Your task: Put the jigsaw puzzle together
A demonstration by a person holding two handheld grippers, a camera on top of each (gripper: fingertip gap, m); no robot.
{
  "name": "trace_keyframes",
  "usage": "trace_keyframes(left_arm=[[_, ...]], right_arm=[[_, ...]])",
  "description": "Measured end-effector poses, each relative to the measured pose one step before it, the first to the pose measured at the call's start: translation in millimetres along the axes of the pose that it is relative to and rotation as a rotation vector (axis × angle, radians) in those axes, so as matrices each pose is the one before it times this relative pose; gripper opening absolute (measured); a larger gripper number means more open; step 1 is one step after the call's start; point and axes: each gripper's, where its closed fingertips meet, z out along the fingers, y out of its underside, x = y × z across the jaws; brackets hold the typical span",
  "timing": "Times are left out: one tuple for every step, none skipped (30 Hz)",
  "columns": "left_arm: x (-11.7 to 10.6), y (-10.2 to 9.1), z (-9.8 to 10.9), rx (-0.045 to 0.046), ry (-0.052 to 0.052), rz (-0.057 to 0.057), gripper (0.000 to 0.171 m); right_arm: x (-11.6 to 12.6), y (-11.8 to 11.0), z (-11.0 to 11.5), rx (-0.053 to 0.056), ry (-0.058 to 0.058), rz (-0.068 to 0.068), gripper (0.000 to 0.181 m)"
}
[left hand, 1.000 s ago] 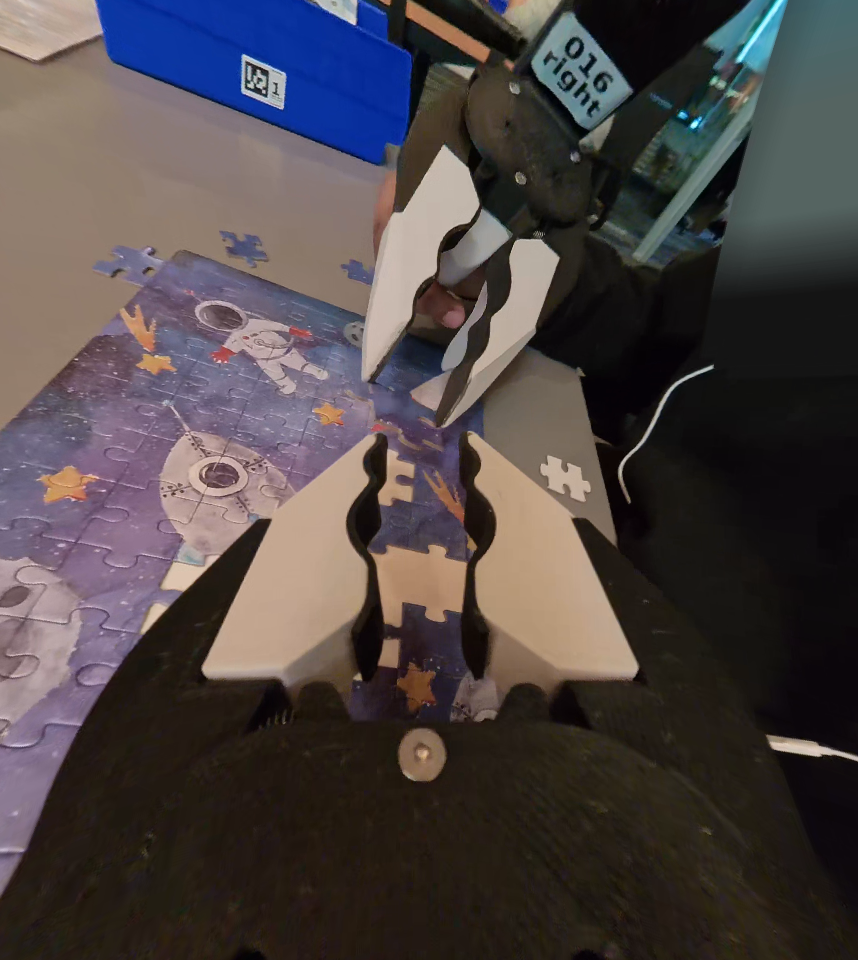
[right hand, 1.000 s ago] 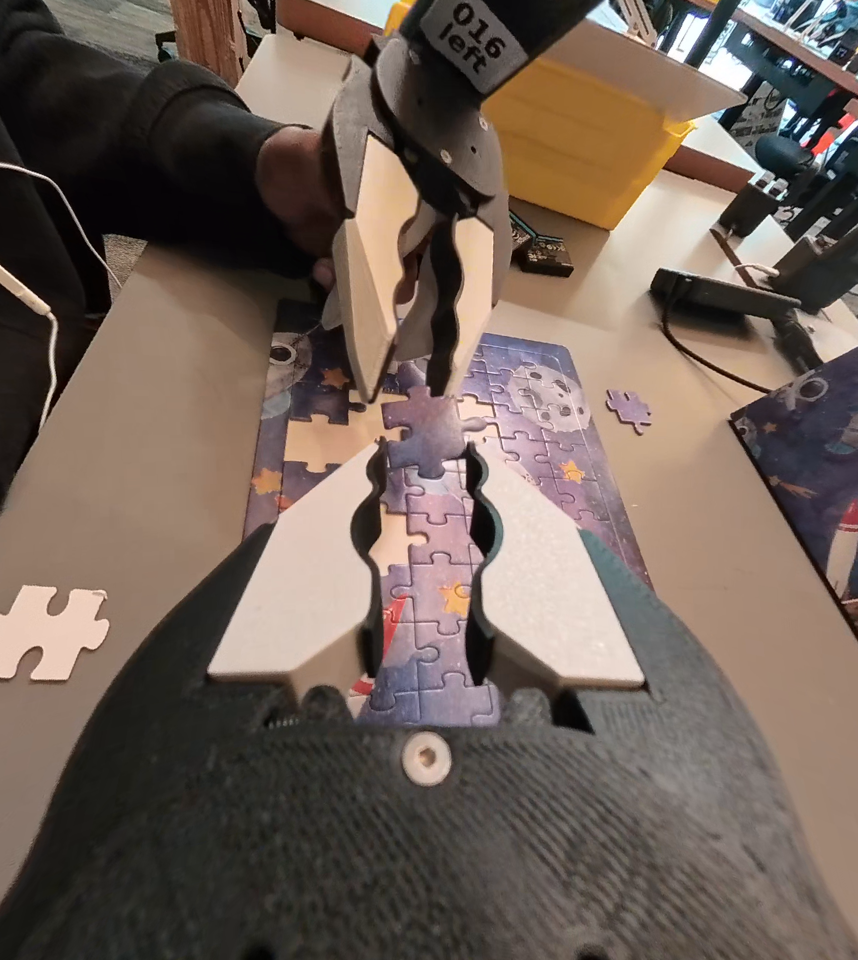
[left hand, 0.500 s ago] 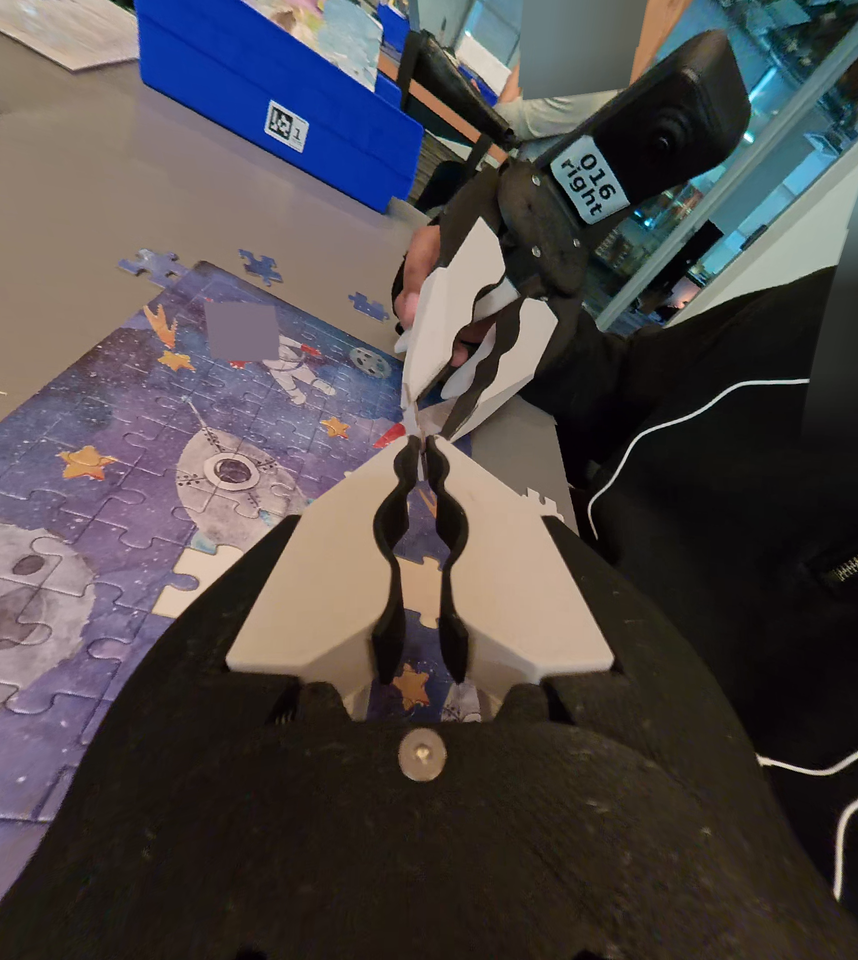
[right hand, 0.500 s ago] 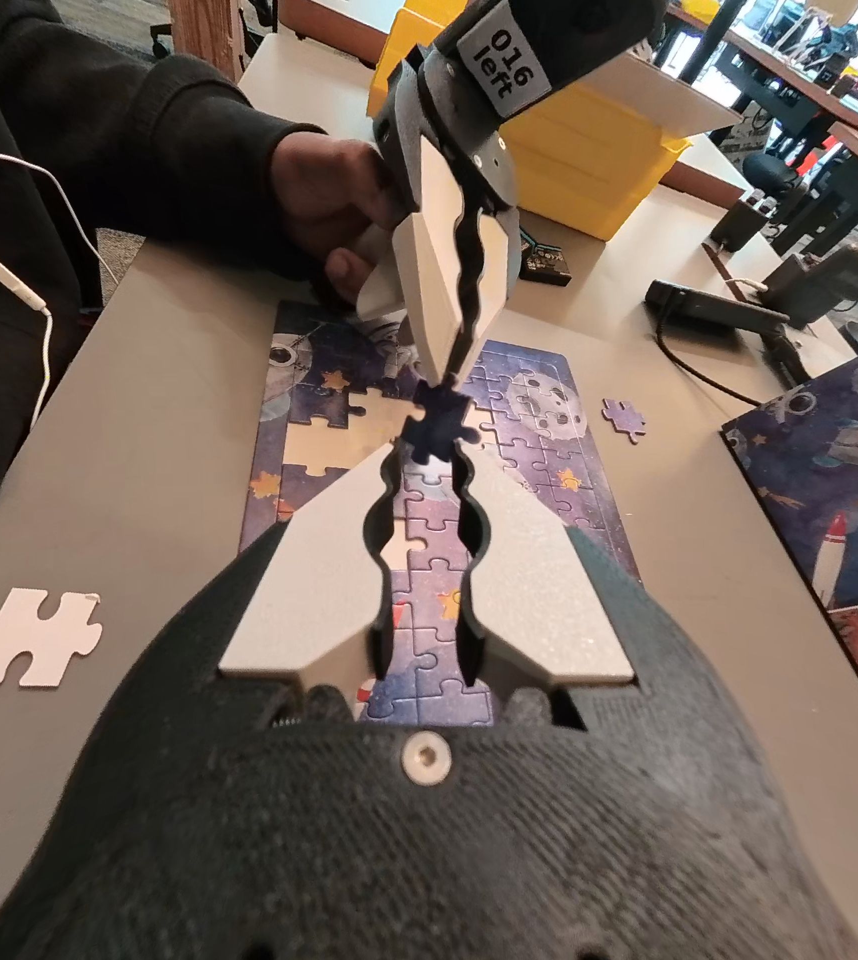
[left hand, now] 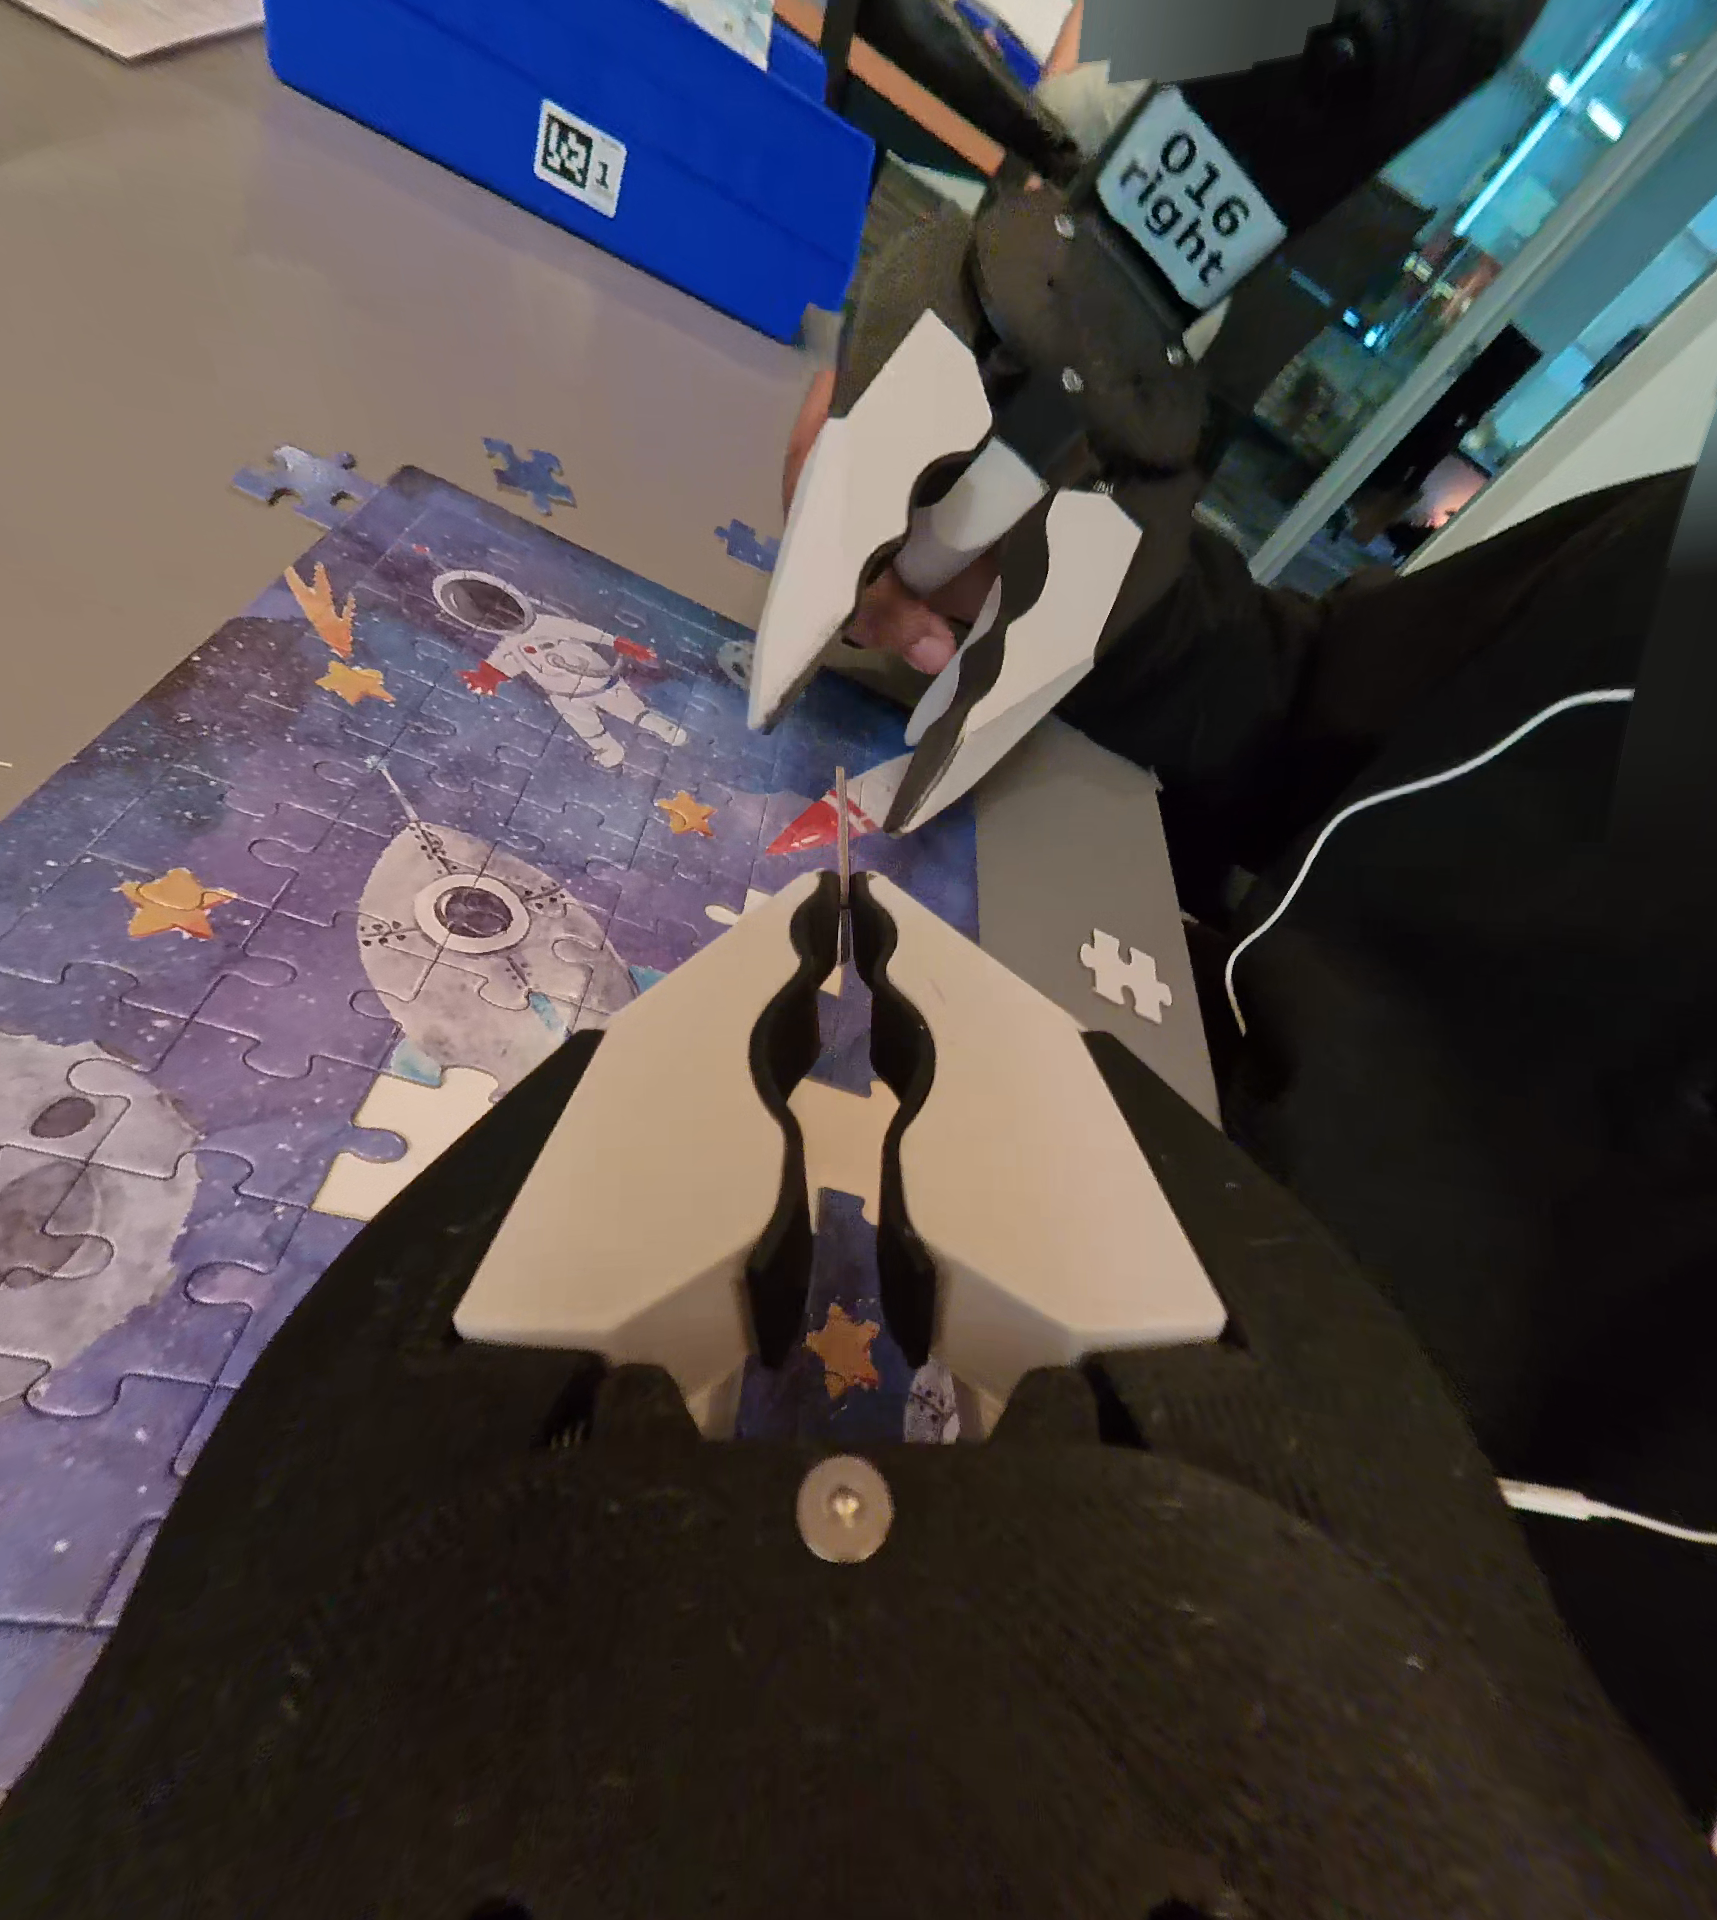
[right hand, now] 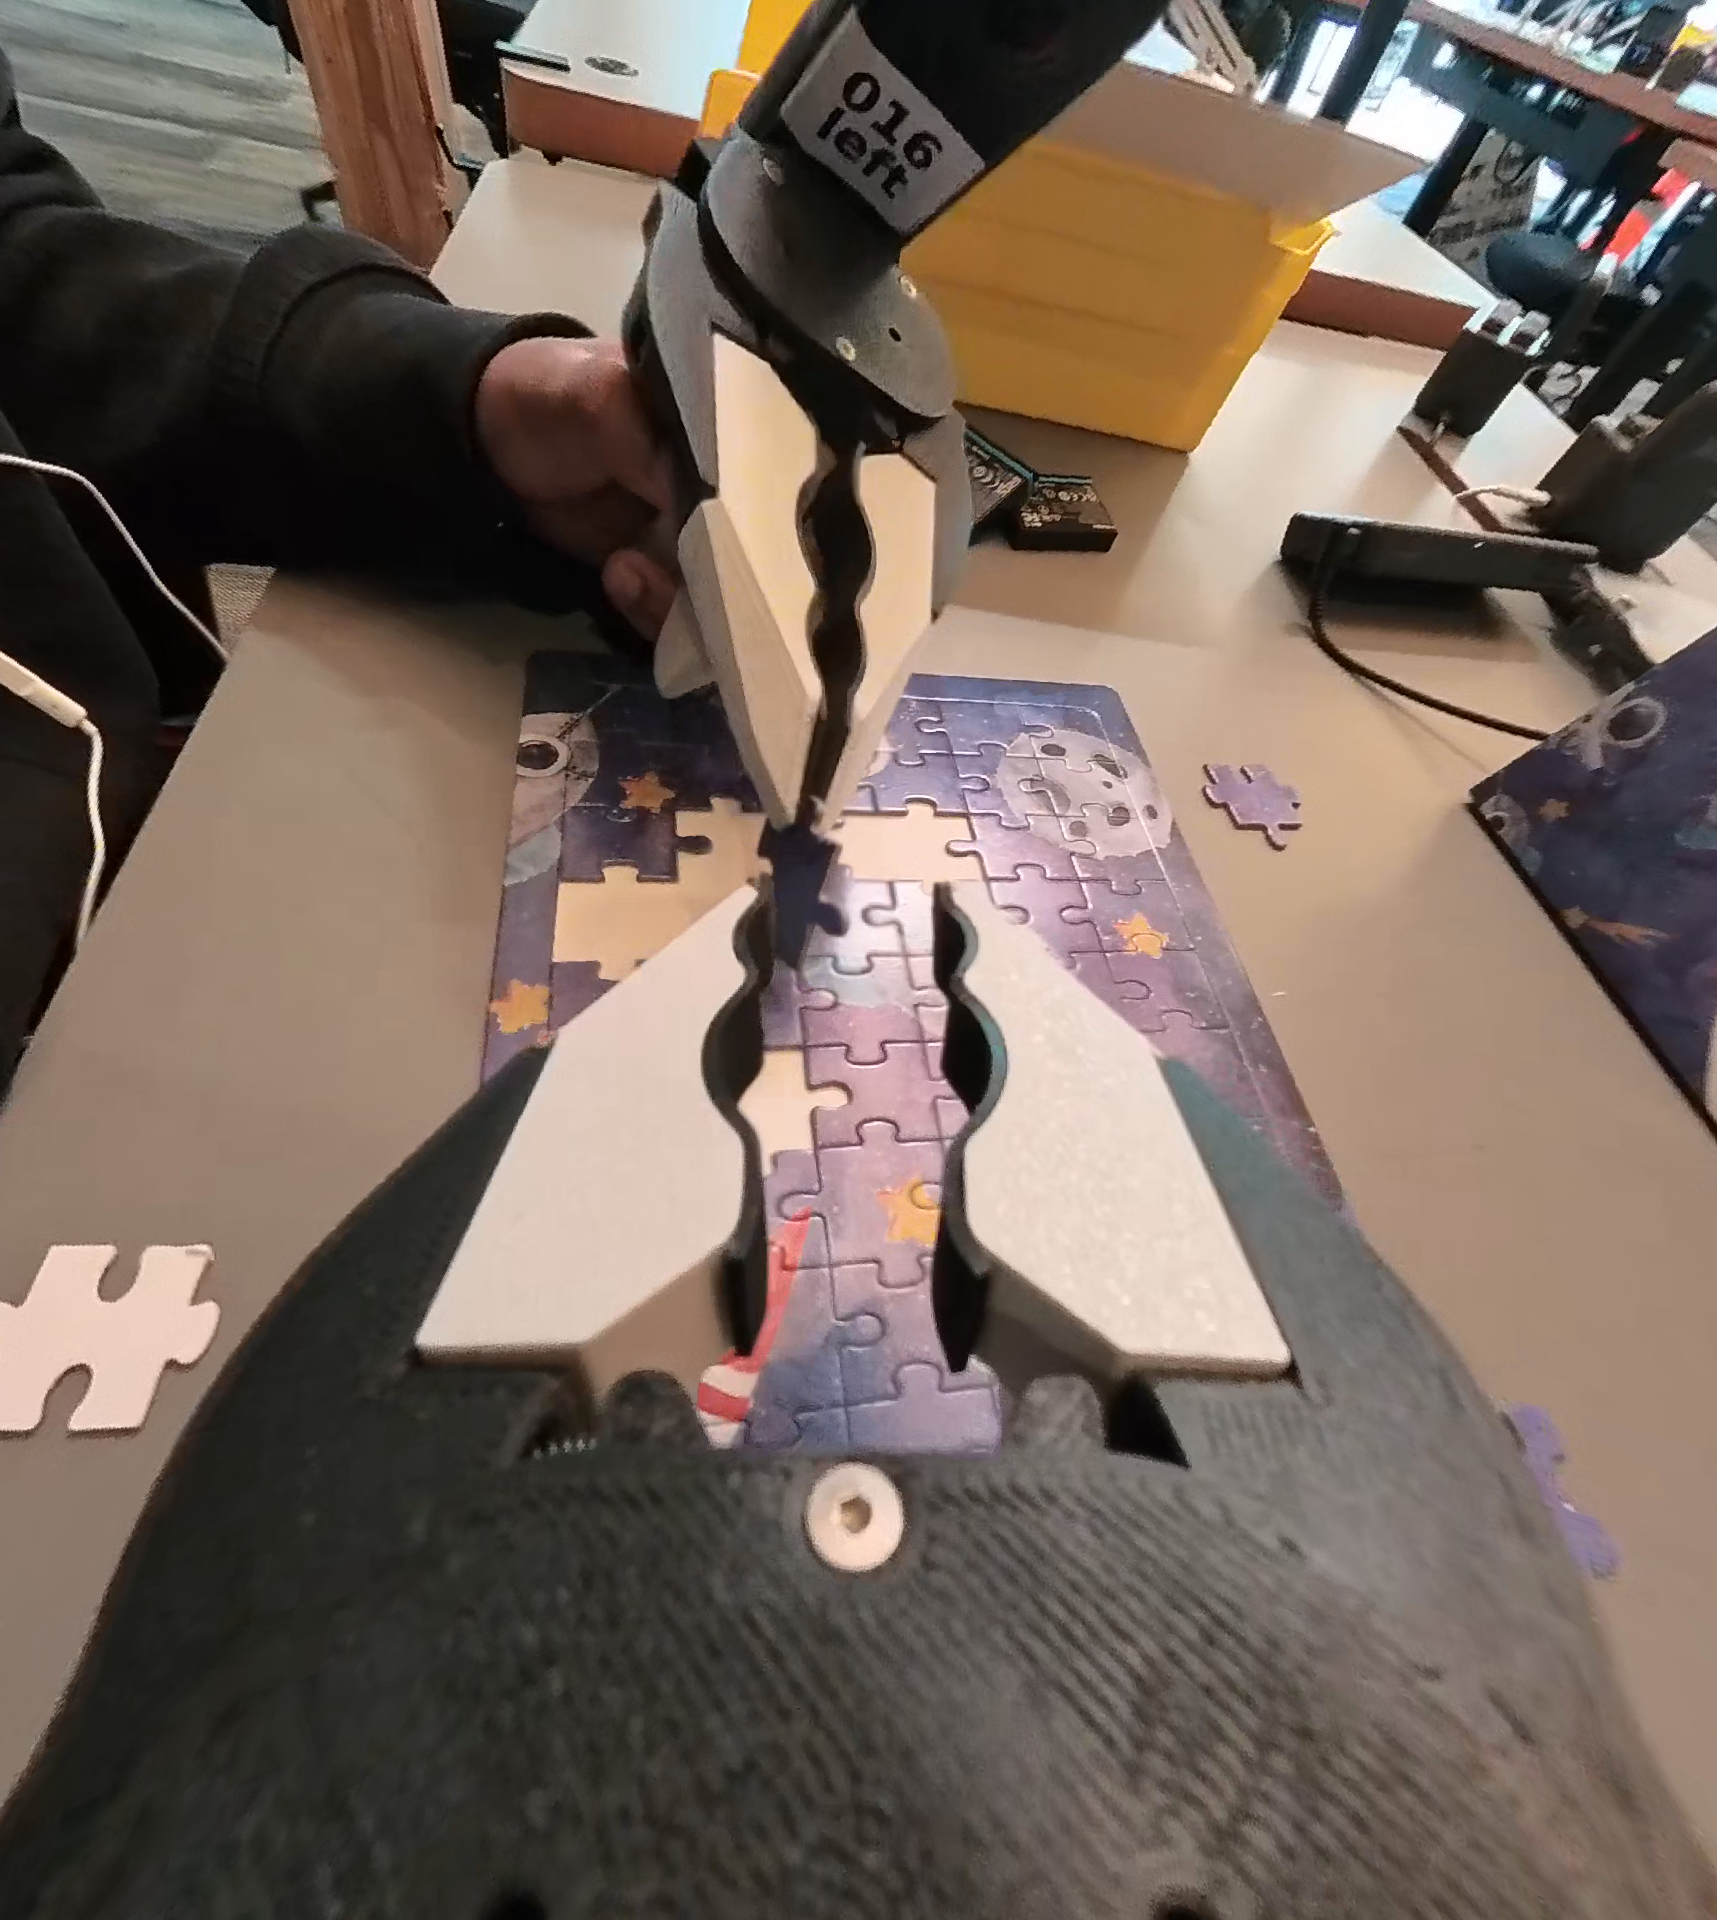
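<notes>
The space-themed jigsaw puzzle (left hand: 210, 935) (right hand: 1072, 935) lies mostly assembled on the grey table, with a few bare gaps (right hand: 901, 842). My left gripper (left hand: 841, 883) (right hand: 812, 805) is shut on a dark blue puzzle piece (right hand: 797, 878), which shows edge-on in the left wrist view (left hand: 841, 831). It holds the piece upright above the puzzle. My right gripper (right hand: 849, 899) (left hand: 833, 774) is open and empty, with its jaws on either side of the held piece. A white face-down piece (right hand: 90, 1335) (left hand: 1124, 977) lies on the table beside the puzzle.
Loose purple pieces (left hand: 298, 483) (right hand: 1252, 800) lie around the puzzle. A blue bin (left hand: 625, 135) and a yellow bin (right hand: 1093, 312) stand at the table's far sides. Black devices with a cable (right hand: 1436, 545) and a printed space picture (right hand: 1685, 883) sit at the right. My left and right fingertips are right by each other.
The right gripper held the piece a second ago. The left gripper shut on it, and the right gripper has opened and let go.
</notes>
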Motion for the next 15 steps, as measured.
trace_keyframes(left_arm=[[0.53,1.88,1.57,-0.01396,-0.0048,0.0146,0.000],[0.65,1.61,1.62,-0.01297,-0.0058,0.0162,0.000],[0.76,1.19,1.45,-0.01166,-0.0069,0.0190,0.000],[0.96,0.57,1.20,-0.00859,-0.0085,0.0229,0.000],[0.33,0.09,0.72,-0.00483,-0.0124,0.0239,0.000],[-0.99,0.12,0.42,-0.00339,-0.0191,0.0197,0.000],[-2.20,0.33,-0.06,-0.00367,-0.0229,0.0145,0.000],[-2.00,0.16,-0.18,-0.00201,-0.0169,0.0088,0.000],[-0.97,-0.40,-0.06,0.00252,-0.0076,0.0023,0.000],[-0.28,-0.37,0.05,0.00161,-0.0015,-0.0013,0.000],[-1.35,-1.41,-0.45,0.00791,-0.0101,0.0020,0.003],[-3.60,-3.64,-1.39,0.02188,-0.0275,0.0044,0.016],[-5.19,-4.89,-2.40,0.03198,-0.0385,0.0061,0.032],[-4.21,-4.97,-2.69,0.03457,-0.0303,0.0078,0.043],[-2.40,-3.59,-2.14,0.02697,-0.0166,0.0043,0.047]], right_arm=[[-1.24,1.34,1.46,-0.0046,-0.0115,0.0142,0.029],[-1.59,1.63,1.69,-0.0068,-0.0130,0.0133,0.029],[-1.48,2.31,1.86,-0.0112,-0.0124,0.0127,0.026],[-2.01,3.35,2.03,-0.0176,-0.0142,0.0102,0.023],[-2.49,3.70,2.03,-0.0212,-0.0162,0.0057,0.018],[-2.50,3.20,1.68,-0.0193,-0.0142,0.0008,0.011],[-1.89,2.62,1.50,-0.0157,-0.0085,-0.0018,0.006],[-1.17,2.24,1.20,-0.0137,-0.0050,-0.0018,0.001],[-0.37,1.44,0.91,-0.0092,-0.0019,0.0037,0.001],[0.40,0.92,0.60,-0.0070,-0.0003,0.0106,0.001],[0.74,1.19,0.19,-0.0078,-0.0024,0.0158,0.000],[0.98,0.88,-0.17,-0.0034,-0.0044,0.0196,0.000],[2.20,-0.37,-0.71,0.0066,0.0007,0.0242,0.000],[2.68,-1.93,-1.21,0.0174,0.0019,0.0288,0.000],[2.13,-4.02,-1.79,0.0280,-0.0037,0.0338,0.000]])
